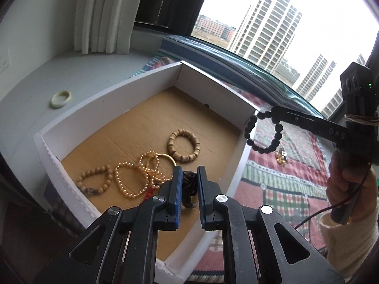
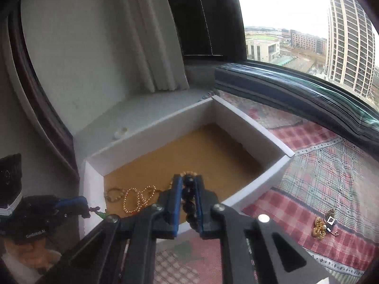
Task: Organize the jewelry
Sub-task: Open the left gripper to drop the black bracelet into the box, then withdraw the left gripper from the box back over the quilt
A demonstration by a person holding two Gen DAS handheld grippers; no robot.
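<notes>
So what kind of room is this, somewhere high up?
Probably a bedroom or living room window ledge in a high-rise flat: tower blocks show through the window, white curtains hang alongside, and a plaid cloth lies under the jewelry box.

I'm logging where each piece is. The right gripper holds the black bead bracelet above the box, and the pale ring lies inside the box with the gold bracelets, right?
Not quite. The left wrist view shows the pale ring outside the box, on the white ledge. The rest holds: right gripper, black bead bracelet.
</notes>
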